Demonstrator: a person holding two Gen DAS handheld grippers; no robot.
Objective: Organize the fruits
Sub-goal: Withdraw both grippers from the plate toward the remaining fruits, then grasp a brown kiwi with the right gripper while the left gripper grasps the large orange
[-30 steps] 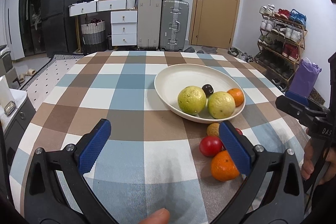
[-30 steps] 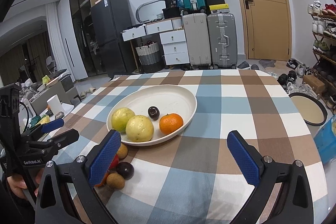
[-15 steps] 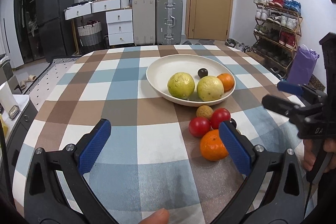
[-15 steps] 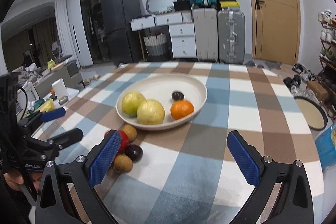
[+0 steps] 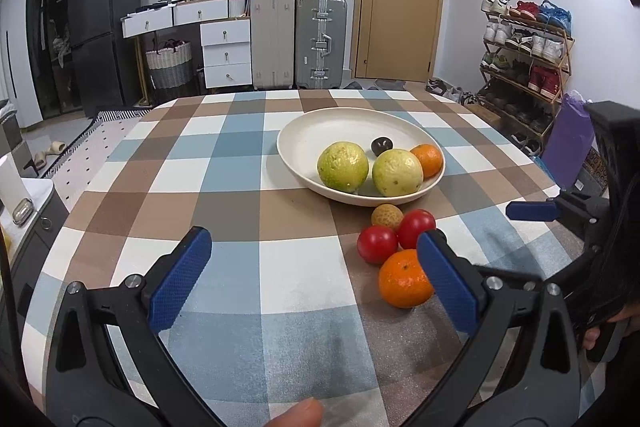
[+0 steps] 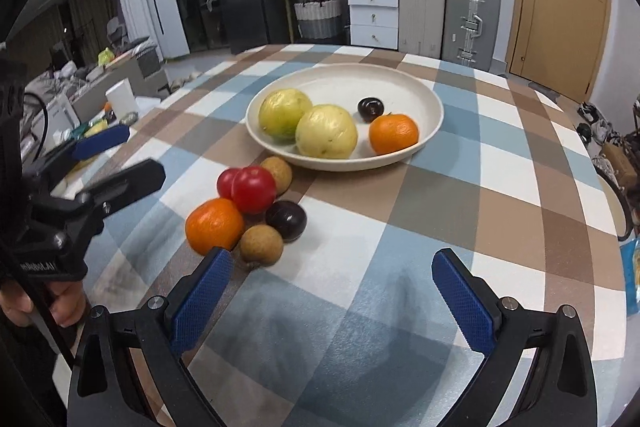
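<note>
A cream plate (image 5: 320, 125) (image 6: 424, 95) on the checked tablecloth holds two yellow-green guavas (image 5: 343, 166) (image 6: 326, 131), an orange (image 6: 393, 133) and a small dark fruit (image 6: 370, 108). In front of it lies a loose cluster: an orange (image 5: 404, 283) (image 6: 214, 225), two red tomatoes (image 5: 377, 244) (image 6: 253, 189), a dark plum (image 6: 286, 220) and two brown longans (image 6: 262, 244) (image 5: 386, 217). My left gripper (image 5: 312, 279) is open and empty, its right finger beside the loose orange. My right gripper (image 6: 332, 301) is open and empty, just short of the cluster.
The round table (image 5: 224, 163) drops off on all sides. Behind it stand suitcases (image 5: 320, 41), white drawers (image 5: 226, 53), a black fridge (image 5: 102, 19) and a door. A shoe rack (image 5: 524, 55) stands at the right. My other gripper shows at each view's edge.
Both grippers have pulled back and tilted down from the plate, so the loose cluster of fruit has come into full view. Both stay open.
</note>
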